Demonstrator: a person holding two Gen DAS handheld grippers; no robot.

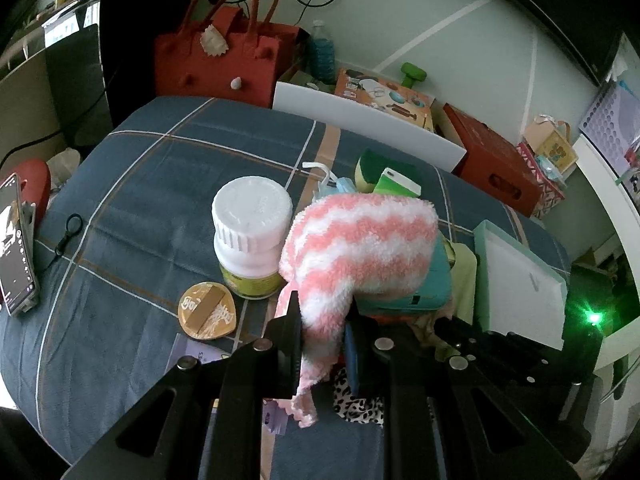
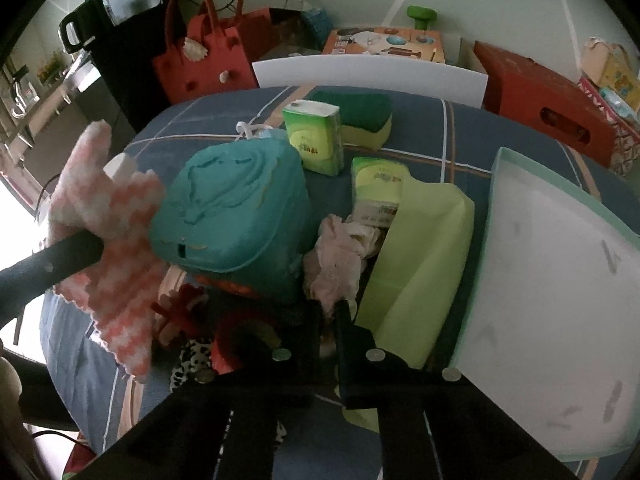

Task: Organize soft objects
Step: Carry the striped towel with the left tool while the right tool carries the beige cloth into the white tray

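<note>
My left gripper (image 1: pixel 324 336) is shut on a fluffy pink-and-white striped sock (image 1: pixel 360 240), which bulges up above the jaws and hangs down below them. In the right wrist view the same sock (image 2: pixel 112 216) shows at the left, pinched by a black finger (image 2: pixel 60 256). My right gripper (image 2: pixel 330 316) is shut on the lower end of a crumpled pale pink cloth (image 2: pixel 336 260). That cloth lies between a teal zip pouch (image 2: pixel 232 208) and a light green soft pad (image 2: pixel 420 264). A leopard-print cloth (image 2: pixel 192 360) and a red fuzzy item (image 2: pixel 180 312) lie under the pouch.
All of this rests on a blue plaid cover (image 1: pixel 160 168). A mint-rimmed white tray (image 2: pixel 560 280) stands at the right. Two green tissue packs (image 2: pixel 316 136) and a green-yellow sponge (image 2: pixel 360 116) lie behind the pouch. A white bottle (image 1: pixel 252 232), a round foil-lidded cup (image 1: pixel 208 312) and a phone (image 1: pixel 16 248) sit to the left.
</note>
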